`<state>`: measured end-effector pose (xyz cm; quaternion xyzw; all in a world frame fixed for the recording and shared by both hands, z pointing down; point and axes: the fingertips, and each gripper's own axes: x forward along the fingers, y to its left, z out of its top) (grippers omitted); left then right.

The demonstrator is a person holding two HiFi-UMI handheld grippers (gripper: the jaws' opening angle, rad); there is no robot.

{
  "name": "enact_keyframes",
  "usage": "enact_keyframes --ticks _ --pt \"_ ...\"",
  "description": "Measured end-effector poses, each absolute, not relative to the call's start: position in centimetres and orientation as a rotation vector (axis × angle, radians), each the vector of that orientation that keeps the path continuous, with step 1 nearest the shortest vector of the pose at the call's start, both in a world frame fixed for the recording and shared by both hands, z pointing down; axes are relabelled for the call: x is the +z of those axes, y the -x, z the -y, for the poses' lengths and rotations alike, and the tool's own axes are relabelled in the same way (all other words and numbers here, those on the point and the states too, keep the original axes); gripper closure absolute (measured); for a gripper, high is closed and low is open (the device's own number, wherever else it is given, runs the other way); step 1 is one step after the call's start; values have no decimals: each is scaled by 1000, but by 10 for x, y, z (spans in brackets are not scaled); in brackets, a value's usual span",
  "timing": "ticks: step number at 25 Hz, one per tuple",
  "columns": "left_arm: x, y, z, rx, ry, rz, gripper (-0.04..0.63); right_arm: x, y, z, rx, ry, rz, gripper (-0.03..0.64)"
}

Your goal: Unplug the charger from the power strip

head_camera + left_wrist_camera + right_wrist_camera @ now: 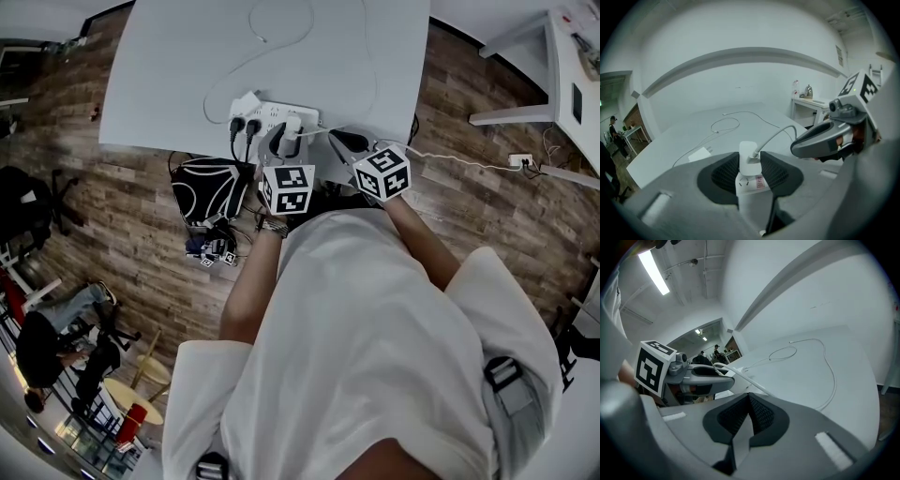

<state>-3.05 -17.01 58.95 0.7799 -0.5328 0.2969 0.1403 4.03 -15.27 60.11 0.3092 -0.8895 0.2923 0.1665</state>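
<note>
The left gripper (750,163) held its fingers narrowly clamped on the white charger (748,152), which stood upright in the power strip (751,190) at the bench's (187,75) near edge (so probably a straight upward pull). The right gripper (749,411), fingers together and empty, hovered just right.

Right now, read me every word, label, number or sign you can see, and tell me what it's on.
No text here can be read.
Pink label on the white body under the charger: print too small to read.
Marker cubes: black-and-white square patterns only, no words or numbers.
</note>
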Motion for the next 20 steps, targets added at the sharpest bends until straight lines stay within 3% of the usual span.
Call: enact_keyframes --ticks 20 --pt "574 40 172 827 -2283 1602 453 603 -23 153 790 -834 2525 615"
